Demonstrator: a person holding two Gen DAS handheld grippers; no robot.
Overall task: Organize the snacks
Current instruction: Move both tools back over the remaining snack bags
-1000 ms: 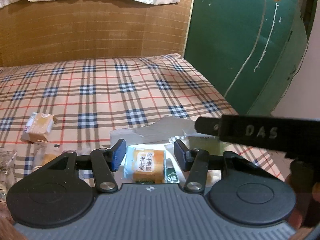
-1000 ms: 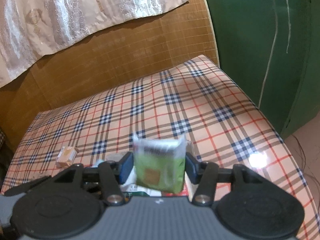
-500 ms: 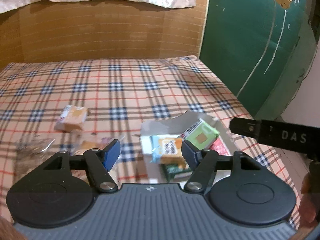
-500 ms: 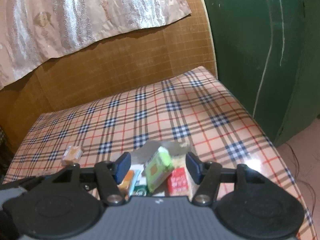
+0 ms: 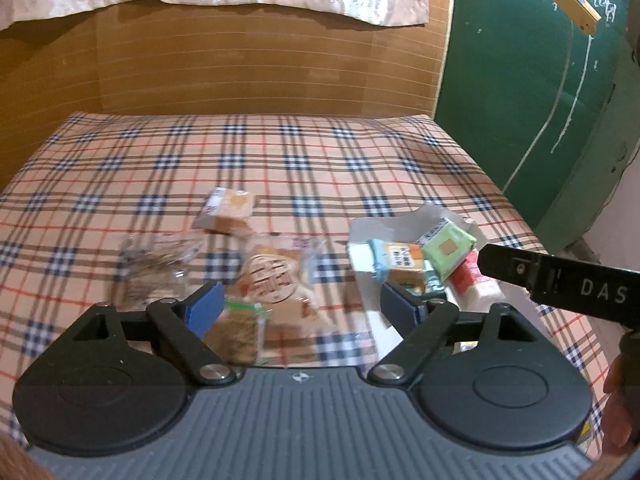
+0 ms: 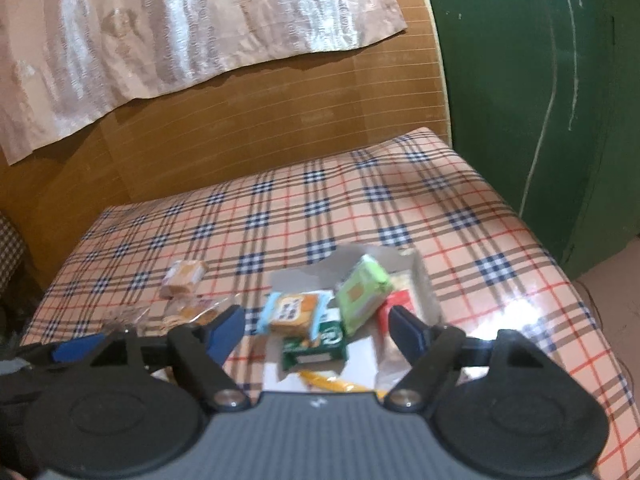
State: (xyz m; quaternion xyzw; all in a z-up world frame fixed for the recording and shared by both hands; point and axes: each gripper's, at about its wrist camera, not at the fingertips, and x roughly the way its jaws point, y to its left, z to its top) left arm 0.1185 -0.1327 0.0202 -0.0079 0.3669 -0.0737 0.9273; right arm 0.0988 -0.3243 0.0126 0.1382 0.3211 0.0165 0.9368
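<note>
Left wrist view: left gripper (image 5: 302, 306) jaws wide and opening, nothing between the pads. Loose snacks lie on the plaid tabletop (image 5: 320, 160) beyond them. Centre frame: a round-biscuit pack (image 5: 272, 276) in clear wrap. A clear bag (image 5: 156, 268) sits to its left, a small tan cake pack (image 5: 228, 210) above it, and a green-edged brown pack (image 5: 240, 328) at lower centre, just beside the left pad. Right of centre: a shallow white box (image 5: 364, 252) with a torn far wall. Inside it: a blue-edged orange cake pack (image 5: 400, 258), a light green pack (image 5: 450, 248) tilted on top of the pile, a dark green pack (image 5: 434, 282) under them, a red pack (image 5: 466, 276) at the right. The right gripper's arm enters from the right edge, over the box's right side.

Right wrist view: right gripper (image 6: 316, 328) jaws apart and opening, gripping nothing. The white box (image 6: 422, 276) sits between and beyond the pads, centre frame. Contents: blue-edged orange cake pack (image 6: 296, 312) at left, light green pack (image 6: 362, 292) leaning upright in the middle, red pack (image 6: 394, 306) at right, dark green pack (image 6: 316, 348) at the near side. A yellow wrapper (image 6: 332, 384) shows at the box's near edge, partly hidden by the gripper body. Left of the box, on the tabletop (image 6: 360, 208): small tan cake pack (image 6: 184, 278), with blurred clear-wrapped packs below it.
</note>
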